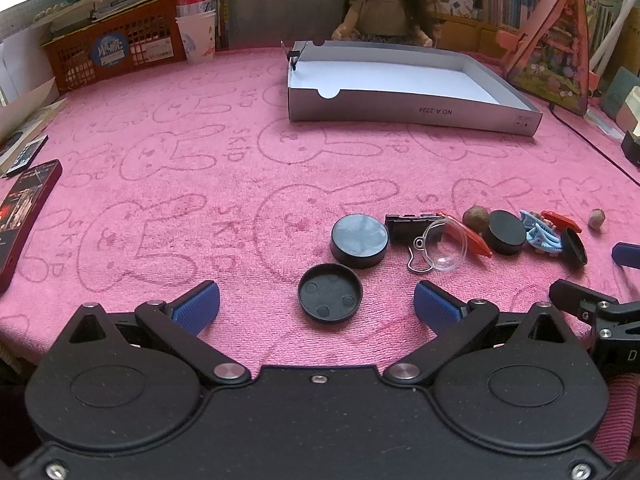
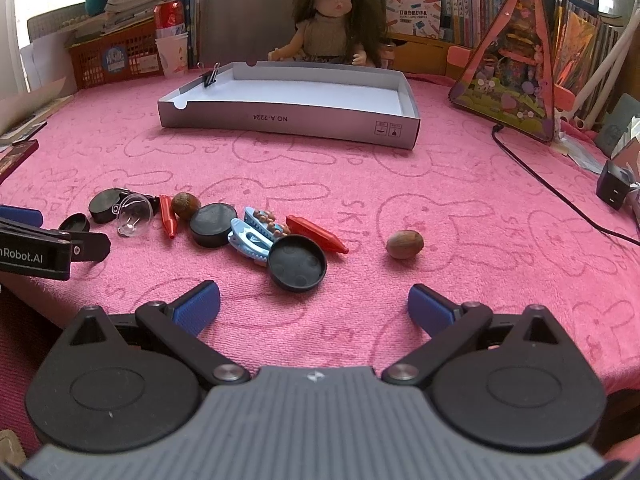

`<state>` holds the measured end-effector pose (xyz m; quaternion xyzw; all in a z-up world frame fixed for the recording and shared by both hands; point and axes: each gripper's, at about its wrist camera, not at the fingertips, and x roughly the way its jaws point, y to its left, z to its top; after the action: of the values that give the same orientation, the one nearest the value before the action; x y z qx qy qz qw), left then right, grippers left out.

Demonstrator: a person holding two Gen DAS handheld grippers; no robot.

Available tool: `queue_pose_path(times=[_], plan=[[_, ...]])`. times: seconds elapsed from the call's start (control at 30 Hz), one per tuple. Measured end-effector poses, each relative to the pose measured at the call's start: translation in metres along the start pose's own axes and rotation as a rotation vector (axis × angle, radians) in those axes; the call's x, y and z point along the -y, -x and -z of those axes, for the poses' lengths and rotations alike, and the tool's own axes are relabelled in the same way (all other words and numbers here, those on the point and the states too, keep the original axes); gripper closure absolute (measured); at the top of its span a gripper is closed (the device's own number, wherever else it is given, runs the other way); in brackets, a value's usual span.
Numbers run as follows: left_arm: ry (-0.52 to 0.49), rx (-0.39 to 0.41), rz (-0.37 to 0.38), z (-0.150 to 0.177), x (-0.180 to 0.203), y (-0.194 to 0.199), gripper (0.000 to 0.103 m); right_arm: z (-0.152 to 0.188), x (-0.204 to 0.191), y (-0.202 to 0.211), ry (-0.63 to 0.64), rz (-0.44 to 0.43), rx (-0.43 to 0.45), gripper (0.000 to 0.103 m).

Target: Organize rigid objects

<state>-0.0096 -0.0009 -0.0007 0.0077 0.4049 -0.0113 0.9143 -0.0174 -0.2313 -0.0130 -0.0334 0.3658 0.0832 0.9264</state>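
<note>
Small objects lie in a row on the pink towel. In the left wrist view: an upturned black lid [image 1: 330, 293], a black puck [image 1: 359, 241], a black binder clip [image 1: 408, 225], a clear dome [image 1: 446, 245], a red crayon [image 1: 476, 238], a nut [image 1: 476, 216] and a blue hair clip [image 1: 540, 237]. My left gripper [image 1: 316, 307] is open, just short of the lid. In the right wrist view: a black lid [image 2: 297, 263], a blue hair clip [image 2: 250, 240], a red crayon [image 2: 316, 233], a black puck [image 2: 213, 225] and a lone nut [image 2: 405, 244]. My right gripper [image 2: 314, 307] is open and empty.
A grey-and-white shallow box [image 1: 412, 114] [image 2: 288, 122] stands at the back with a binder clip [image 2: 210, 75] on its left wall. A doll [image 2: 334, 20] sits behind it. A black cable [image 2: 552, 192] runs on the right. A phone [image 1: 22, 216] lies at the left edge.
</note>
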Motion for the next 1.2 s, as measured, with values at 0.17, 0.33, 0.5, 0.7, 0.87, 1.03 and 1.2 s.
queue_pose_path(times=[0.17, 0.33, 0.5, 0.7, 0.87, 1.03, 1.2], plan=[[0.002, -0.008, 0.007, -0.001, -0.001, 0.002, 0.002, -0.002, -0.001, -0.001, -0.006, 0.004, -0.003, 0.0], [0.003, 0.005, 0.005, 0.001, -0.004, 0.008, 0.015, -0.002, -0.003, 0.003, 0.012, -0.005, 0.025, 0.001], [0.014, 0.021, 0.003, 0.002, -0.009, 0.013, 0.032, -0.004, -0.004, 0.006, 0.007, -0.04, 0.057, 0.007], [-0.01, 0.045, 0.022, 0.006, -0.007, 0.017, 0.045, -0.005, 0.001, 0.004, -0.036, -0.067, 0.05, 0.022], [-0.029, 0.064, 0.034, 0.008, -0.003, 0.018, 0.063, -0.004, 0.0, 0.005, -0.032, -0.071, 0.051, 0.038], [-0.03, 0.069, 0.054, 0.008, -0.002, 0.02, 0.073, -0.004, 0.0, 0.006, -0.034, -0.078, 0.055, 0.059], [-0.033, 0.085, 0.084, 0.005, 0.0, 0.024, 0.073, -0.005, 0.0, 0.009, -0.029, -0.079, 0.057, 0.067]])
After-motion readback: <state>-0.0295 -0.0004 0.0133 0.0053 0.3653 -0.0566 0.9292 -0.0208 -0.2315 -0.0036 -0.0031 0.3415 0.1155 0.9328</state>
